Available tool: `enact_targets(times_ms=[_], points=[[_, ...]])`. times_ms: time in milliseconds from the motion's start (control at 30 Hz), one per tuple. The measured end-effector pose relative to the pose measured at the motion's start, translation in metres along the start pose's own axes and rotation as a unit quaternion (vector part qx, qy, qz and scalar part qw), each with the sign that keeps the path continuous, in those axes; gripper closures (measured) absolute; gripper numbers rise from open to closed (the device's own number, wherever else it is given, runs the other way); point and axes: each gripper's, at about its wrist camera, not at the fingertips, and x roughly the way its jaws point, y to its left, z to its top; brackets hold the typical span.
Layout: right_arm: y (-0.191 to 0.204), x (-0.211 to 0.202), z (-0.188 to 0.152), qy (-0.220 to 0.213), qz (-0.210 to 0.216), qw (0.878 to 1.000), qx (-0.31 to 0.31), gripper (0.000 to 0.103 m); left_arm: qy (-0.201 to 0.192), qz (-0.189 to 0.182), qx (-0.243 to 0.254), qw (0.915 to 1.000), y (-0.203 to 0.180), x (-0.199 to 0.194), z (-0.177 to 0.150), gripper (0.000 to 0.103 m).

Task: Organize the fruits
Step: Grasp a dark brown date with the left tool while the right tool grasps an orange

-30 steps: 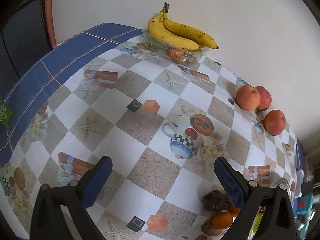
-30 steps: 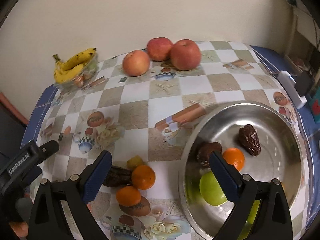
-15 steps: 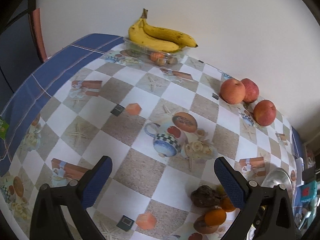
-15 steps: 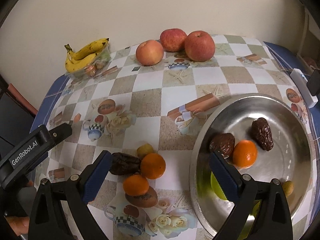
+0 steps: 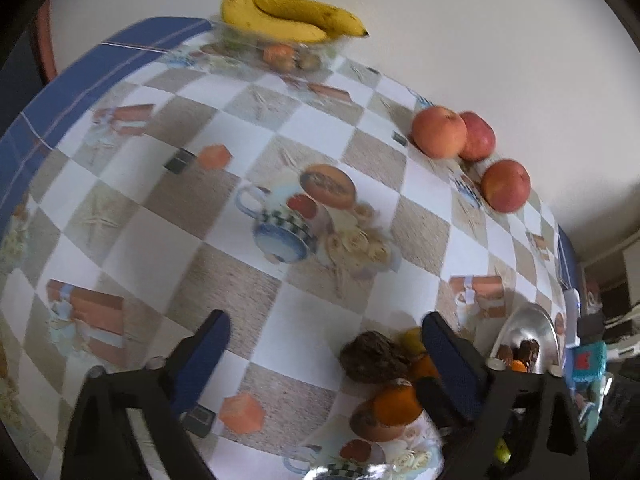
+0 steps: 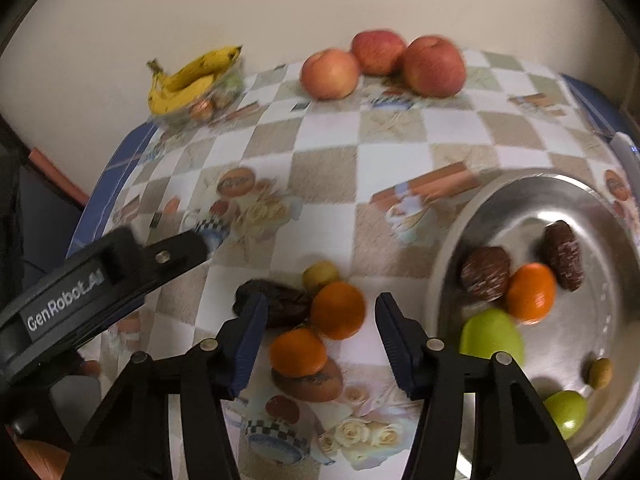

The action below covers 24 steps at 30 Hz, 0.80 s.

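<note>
Oranges (image 6: 338, 310) blurred | right tool (image 6: 320, 320) closing, empty | left tool (image 5: 326, 344) closing, empty

My right claw (image 6: 320, 334): matt black plastic arms, blue pads with a fine ribbed texture, small bare metal screws at the joints. Jaws closing, nothing pressed between them. My left claw (image 5: 326, 350) same build, matt black plastic, blue textured pads, also closing on nothing. Counter (image 6: 392, 148) covered in a smooth printed oilcloth, slight sheen, blue border at the far-left edge. Tray (image 6: 452, 236) is polished metal, glossy, mirrors the fruit. Dates (image 6: 486, 274) wrinkled, dull brown. Oranges (image 6: 338, 310) matt, skin detail blurred. Green apples (image 6: 490, 334) smooth, waxy. Red apples (image 6: 434, 66) smooth, soft shine. Bananas (image 6: 192, 76) smooth, brown-flecked, on a clear plastic container (image 6: 216, 100).
</note>
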Motion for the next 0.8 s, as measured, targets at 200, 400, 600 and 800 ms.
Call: enact_targets(times_ms=[200, 400, 600, 800], points=[[0.0, 0.013, -0.008, 0.034, 0.008, 0.999, 0.007, 0.049, 0.03, -0.021, 0.005, 0.9993, -0.006, 0.014, -0.005, 0.022], [-0.003, 0.02, -0.013, 0.052, 0.019, 0.998, 0.019, 0.051, 0.063, -0.055, -0.017, 0.9964, -0.004, 0.031, -0.011, 0.037], [-0.002, 0.02, -0.013, 0.054, 0.023, 0.998, 0.019, 0.052, 0.083, -0.088, -0.039, 0.9919, -0.001, 0.039, -0.016, 0.064], [-0.004, 0.023, -0.014, 0.062, 0.038, 0.997, 0.027, 0.056, 0.07, -0.069, -0.051, 0.9939, 0.005, 0.034, -0.014, 0.064]])
